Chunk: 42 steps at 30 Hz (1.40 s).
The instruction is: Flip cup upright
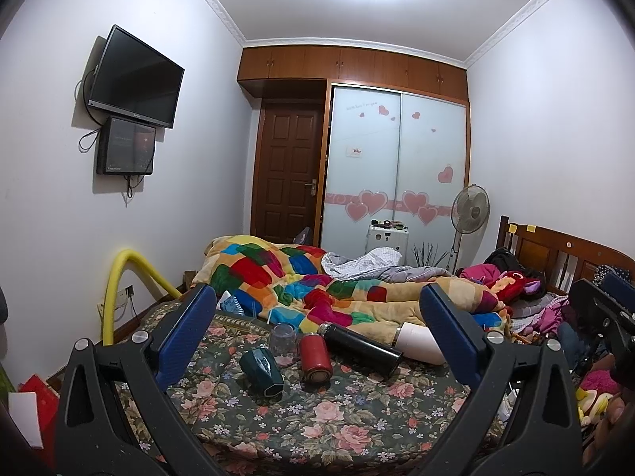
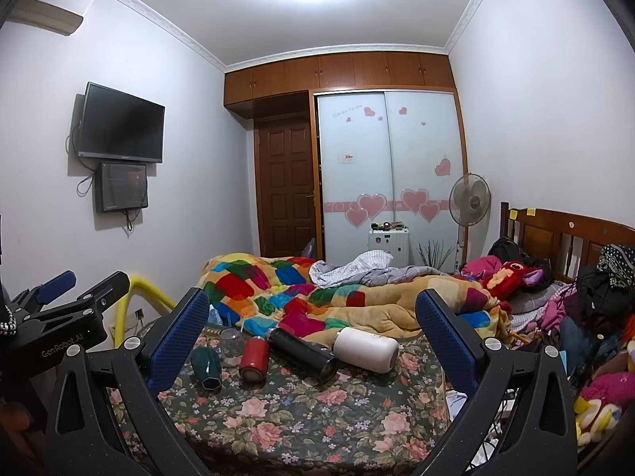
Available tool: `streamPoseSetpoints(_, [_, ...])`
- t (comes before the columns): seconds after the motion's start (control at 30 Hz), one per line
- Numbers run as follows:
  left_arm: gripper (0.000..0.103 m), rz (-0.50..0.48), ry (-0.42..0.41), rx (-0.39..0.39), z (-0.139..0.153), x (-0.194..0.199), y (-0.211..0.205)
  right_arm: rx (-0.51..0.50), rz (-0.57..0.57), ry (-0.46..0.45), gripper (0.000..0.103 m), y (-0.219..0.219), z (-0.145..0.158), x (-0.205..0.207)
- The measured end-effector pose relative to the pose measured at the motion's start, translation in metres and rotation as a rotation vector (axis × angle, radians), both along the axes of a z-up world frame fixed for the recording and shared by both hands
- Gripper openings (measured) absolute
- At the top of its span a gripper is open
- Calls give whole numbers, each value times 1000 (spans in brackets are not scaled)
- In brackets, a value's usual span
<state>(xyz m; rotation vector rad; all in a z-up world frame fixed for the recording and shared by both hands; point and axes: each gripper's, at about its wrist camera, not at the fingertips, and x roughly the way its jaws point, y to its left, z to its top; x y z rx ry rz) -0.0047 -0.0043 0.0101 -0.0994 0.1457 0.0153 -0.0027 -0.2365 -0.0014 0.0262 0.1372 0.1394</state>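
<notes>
On the bed, 5 cups lay grouped: green cup, clear cup, red cup, black flask and white cup. The left hand-held gripper and right hand-held gripper hovered spread wide, holding nothing.

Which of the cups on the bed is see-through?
The clear cup, at the back between the green cup and the red can. The black flask and white bottle are opaque too.
</notes>
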Motion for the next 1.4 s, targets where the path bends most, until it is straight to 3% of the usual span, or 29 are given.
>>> streamPoseSetpoints(0.43, [103, 2, -4, 0, -10, 10, 5, -1, 0, 24, 103, 2, -6, 11])
streamPoseSetpoints(0.77, [103, 38, 43, -43, -29, 49, 19, -11, 1, 81, 103, 3, -19, 37])
streamPoseSetpoints(0.97, [103, 67, 143, -88, -62, 104, 39, -17, -10, 163, 103, 2, -37, 67])
streamPoseSetpoints(1.27, [96, 182, 507, -99, -161, 205, 77, -37, -67, 313, 103, -3, -72, 116])
streamPoseSetpoints(1.4, [89, 203, 619, -155, -193, 241, 94, -56, -85, 363, 103, -2, -83, 133])
